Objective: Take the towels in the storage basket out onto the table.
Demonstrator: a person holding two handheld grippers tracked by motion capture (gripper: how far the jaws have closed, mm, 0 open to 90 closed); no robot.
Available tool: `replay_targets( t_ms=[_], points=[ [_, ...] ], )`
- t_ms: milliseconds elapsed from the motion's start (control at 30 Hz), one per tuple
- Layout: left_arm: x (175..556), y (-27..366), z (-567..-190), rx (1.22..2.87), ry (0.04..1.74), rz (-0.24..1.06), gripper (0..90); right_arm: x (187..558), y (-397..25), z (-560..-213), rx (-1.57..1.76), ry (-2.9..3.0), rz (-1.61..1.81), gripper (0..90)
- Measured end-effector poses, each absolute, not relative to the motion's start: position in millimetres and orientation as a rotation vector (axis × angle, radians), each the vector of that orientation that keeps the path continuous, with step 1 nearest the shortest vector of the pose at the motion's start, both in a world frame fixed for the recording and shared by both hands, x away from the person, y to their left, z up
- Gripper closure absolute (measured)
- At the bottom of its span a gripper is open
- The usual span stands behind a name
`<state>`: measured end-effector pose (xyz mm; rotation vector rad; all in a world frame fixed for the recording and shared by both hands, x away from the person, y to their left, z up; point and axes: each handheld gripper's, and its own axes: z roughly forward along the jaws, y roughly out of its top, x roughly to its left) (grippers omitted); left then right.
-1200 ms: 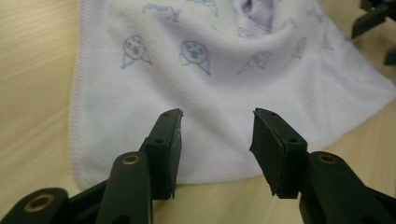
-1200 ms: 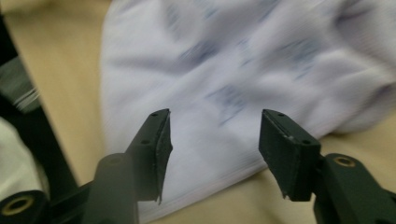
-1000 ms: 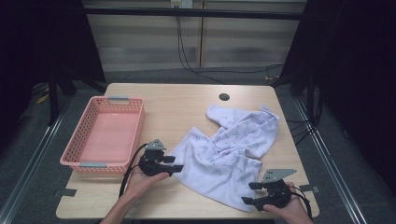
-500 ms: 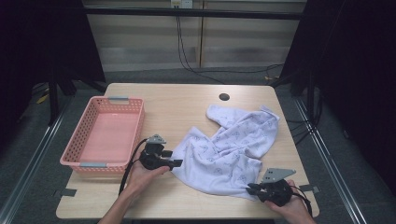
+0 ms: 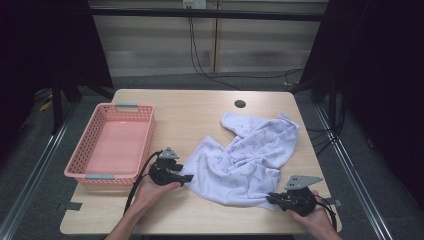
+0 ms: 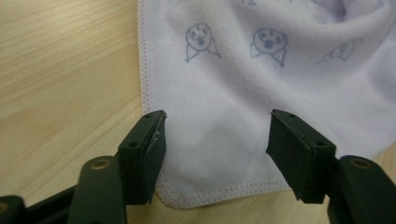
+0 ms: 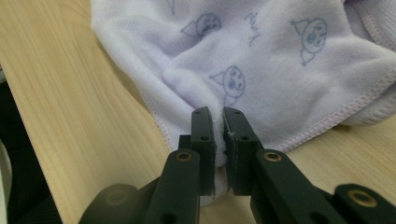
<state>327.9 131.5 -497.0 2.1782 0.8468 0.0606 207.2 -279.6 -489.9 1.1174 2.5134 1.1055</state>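
Observation:
A pale lilac towel (image 5: 245, 157) printed with small cartoon faces lies crumpled on the wooden table (image 5: 200, 115). My left gripper (image 5: 187, 177) is at its left corner, open. In the left gripper view the jaws straddle the towel's hemmed corner (image 6: 215, 154) without closing on it. My right gripper (image 5: 272, 199) is at the towel's near right corner. In the right gripper view its jaws are shut on a pinched fold of the towel (image 7: 261, 60), with cloth showing between the pads.
A pink plastic basket (image 5: 90, 150) stands empty at the table's left side, close to my left hand. A dark round hole (image 5: 240, 103) marks the table's far middle. The table's front edge runs just below both hands.
The right gripper moved left onto the towel's near corner and closed on it. The left gripper edged right, so its open jaws now sit over the towel's left corner.

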Motion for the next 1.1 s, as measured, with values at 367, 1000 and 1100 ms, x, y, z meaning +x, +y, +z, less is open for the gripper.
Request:
replay_targets(
  t_ms=[367, 1000, 1100],
  points=[
    [312, 121, -496, 2.285, 0.669, 0.078, 67.3, 208, -287, -485, 1.163, 2.436, 1.186, 83.3],
    [348, 135, -435, 1.977, 0.715, -0.058, 85.7, 260, -321, -437, 1.253, 2.149, 1.408, 84.4],
    [364, 136, -405, 1.897, 0.716, -0.035, 85.7, 283, -327, -402, 1.214, 2.067, 1.458, 84.7]
  ],
)
